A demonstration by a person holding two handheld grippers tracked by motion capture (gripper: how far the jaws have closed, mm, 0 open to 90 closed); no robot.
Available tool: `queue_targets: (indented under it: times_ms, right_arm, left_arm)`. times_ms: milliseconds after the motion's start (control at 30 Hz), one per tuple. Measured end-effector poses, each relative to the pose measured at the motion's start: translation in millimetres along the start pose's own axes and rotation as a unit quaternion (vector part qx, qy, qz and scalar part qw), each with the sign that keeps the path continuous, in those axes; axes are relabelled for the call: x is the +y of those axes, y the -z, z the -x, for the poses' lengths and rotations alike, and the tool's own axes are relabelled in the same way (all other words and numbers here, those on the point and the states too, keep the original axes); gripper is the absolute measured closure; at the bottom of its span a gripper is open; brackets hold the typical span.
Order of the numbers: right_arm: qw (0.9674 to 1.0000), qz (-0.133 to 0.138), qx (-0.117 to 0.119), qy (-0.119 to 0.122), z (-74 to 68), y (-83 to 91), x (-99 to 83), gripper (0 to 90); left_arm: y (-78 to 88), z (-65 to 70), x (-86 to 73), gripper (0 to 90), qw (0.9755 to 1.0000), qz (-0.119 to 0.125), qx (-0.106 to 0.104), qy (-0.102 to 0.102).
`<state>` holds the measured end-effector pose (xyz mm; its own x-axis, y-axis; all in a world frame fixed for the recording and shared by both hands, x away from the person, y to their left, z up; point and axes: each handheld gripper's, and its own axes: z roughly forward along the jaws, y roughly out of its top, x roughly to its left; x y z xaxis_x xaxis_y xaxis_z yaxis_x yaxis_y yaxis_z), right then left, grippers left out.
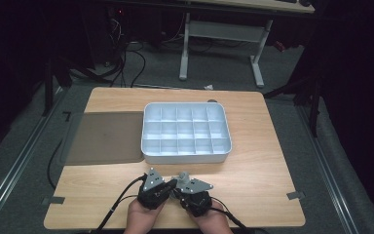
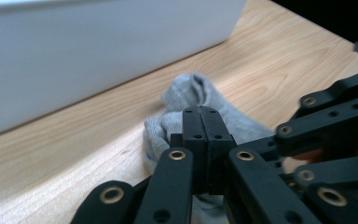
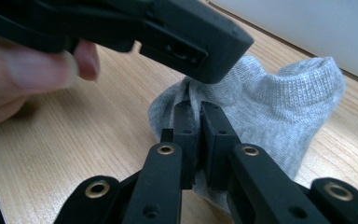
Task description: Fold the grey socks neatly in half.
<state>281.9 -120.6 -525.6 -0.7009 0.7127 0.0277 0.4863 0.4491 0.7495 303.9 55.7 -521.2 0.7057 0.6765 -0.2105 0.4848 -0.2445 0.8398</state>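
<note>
Sock (image 3: 279, 98) pinched by both grippers just beside tray (image 1: 185, 157) wall.

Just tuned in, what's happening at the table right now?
A person is working a small grey sock with both handheld grippers at the near edge of the wooden table. The left gripper and the right gripper are each shut on a fold of it, close together. The white compartment tray sits just beyond, its visible compartments empty.
</note>
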Motion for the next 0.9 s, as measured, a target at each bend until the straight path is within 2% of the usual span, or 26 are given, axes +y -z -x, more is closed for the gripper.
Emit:
queue_targets:
  times_ms: [367,433,567,633,733,800,900]
  right_arm:
    - [1.0,0.002,0.002,-0.002,0.3,0.2,-0.5,83.3]
    - [0.9999,-0.001,0.013,-0.006,1.1,1.5,0.6,79.3]
    - [0.9997,-0.001,0.024,-0.009,3.7,9.2,3.8,77.7]
    - [0.9996,0.012,0.024,-0.009,5.0,19.3,6.5,79.9]
    - [0.9993,0.035,0.013,-0.007,9.3,33.9,11.0,85.4]
    - [0.9994,0.032,0.003,-0.01,16.5,36.2,11.6,89.4]
    - [0.9995,0.018,0.003,-0.025,25.7,29.5,6.2,90.0]
  left_arm:
    - [-5.3,0.9,-4.5,90.0,0.9991,-0.024,0.027,-0.021]
    - [-5.8,0.5,-5.0,90.0,0.9991,-0.026,0.028,-0.021]
    - [-5.6,-1.5,-5.5,90.0,0.999,-0.028,0.028,-0.021]
    - [-5.7,-2.1,-5.6,90.0,0.999,-0.029,0.028,-0.019]
    - [-5.9,-2.3,-5.7,90.0,0.999,-0.03,0.027,-0.02]
    - [-6.1,-2.7,-5.7,90.0,0.999,-0.03,0.027,-0.02]
    - [-6.0,-4.2,-5.7,90.0,0.9989,-0.031,0.028,-0.021]
